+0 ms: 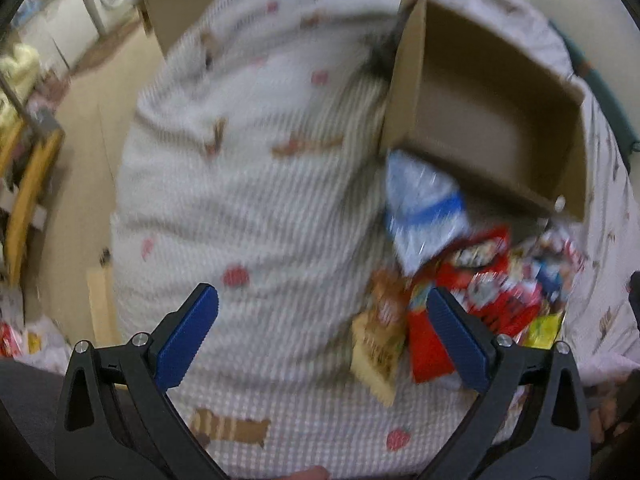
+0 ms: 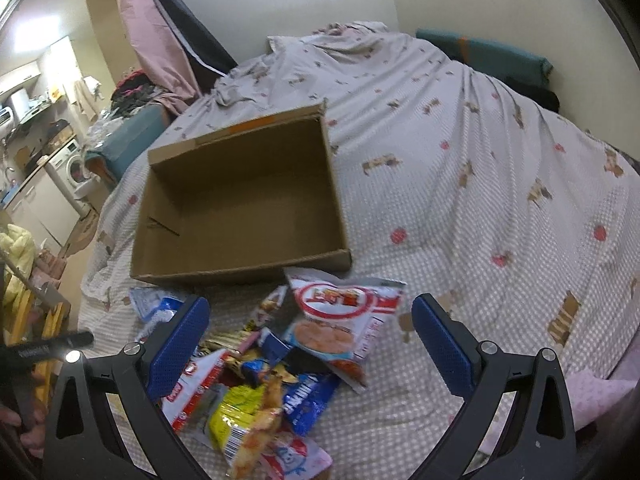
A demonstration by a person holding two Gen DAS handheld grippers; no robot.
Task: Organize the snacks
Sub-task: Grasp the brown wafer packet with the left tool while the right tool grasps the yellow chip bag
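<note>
An open, empty cardboard box (image 2: pixel 244 200) lies on the bed; it also shows in the left wrist view (image 1: pixel 492 120). A pile of snack packets (image 2: pixel 272 368) lies in front of it: a white and red bag (image 2: pixel 340 312), a blue packet (image 2: pixel 308 404), a yellow packet (image 2: pixel 232 416). In the blurred left wrist view the pile (image 1: pixel 480 288) includes a blue and white bag (image 1: pixel 424 208) and red packets (image 1: pixel 496 280). My left gripper (image 1: pixel 320 332) is open and empty over the bedspread, left of the pile. My right gripper (image 2: pixel 310 344) is open and empty above the pile.
The bed is covered with a checked bedspread (image 2: pixel 480 160) printed with dogs and strawberries. A teal cushion (image 2: pixel 484 52) lies by the far wall. A washing machine (image 2: pixel 72 168) and cupboards stand to the left. A wooden rack (image 1: pixel 28 184) stands beside the bed.
</note>
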